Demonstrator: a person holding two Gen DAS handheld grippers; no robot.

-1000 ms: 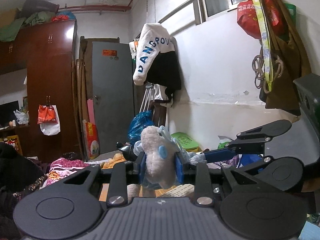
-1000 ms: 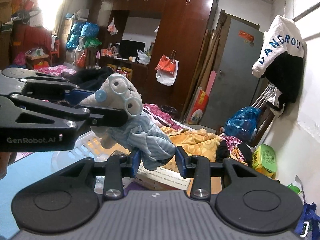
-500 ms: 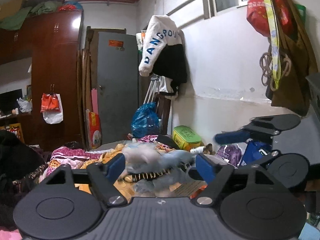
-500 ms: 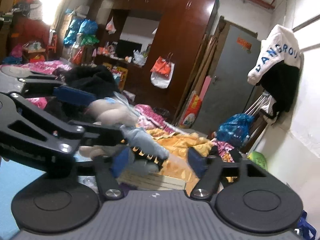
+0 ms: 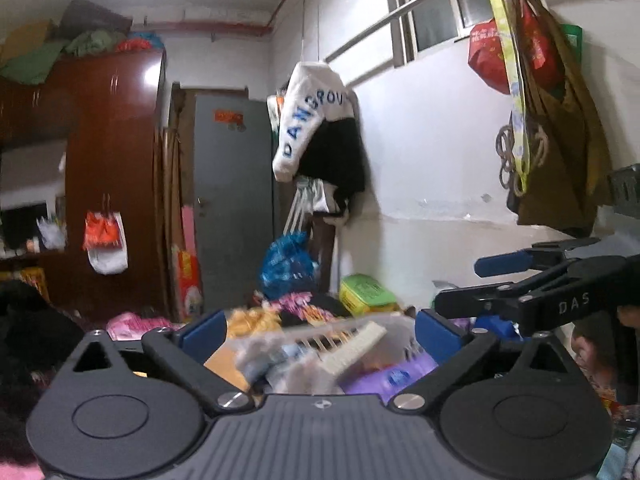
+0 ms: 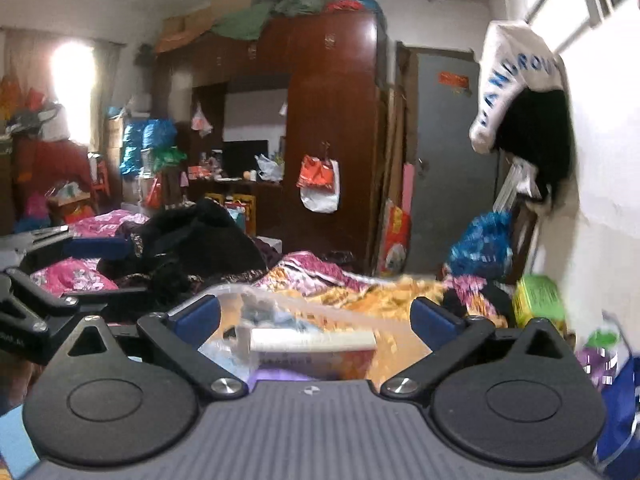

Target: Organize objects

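Clutter fills the room ahead of both grippers. The left gripper [image 5: 318, 330] stands wide open, its blue pads spread far apart; its jaws have just been opening and nothing is pressed between them. Just below and ahead of that gap lies the plush toy [image 5: 280, 364], a blurred pale grey shape with a touch of blue, down in a white slatted basket [image 5: 356, 338] beside a purple packet [image 5: 394, 374]. To the right of the left gripper, and a little higher, the right gripper [image 5: 472, 288] reaches in from the edge of the view, its blue-tipped fingers also apart.

In the right wrist view the right gripper [image 6: 316, 316] is likewise fully spread, having just been opening, with nothing caught between the pads. Below the gap sits the basket rim [image 6: 280, 298], and inside it the toy [image 6: 256, 316] shows only as a blurred grey and blue patch next to a thick book [image 6: 314, 340] lying flat. The left gripper [image 6: 80, 248] enters from the left of it. Beyond both grippers spread a bed [image 6: 320, 276] heaped with bright quilts and dark clothes, a brown wardrobe [image 6: 332, 128] and a grey door [image 6: 444, 168].
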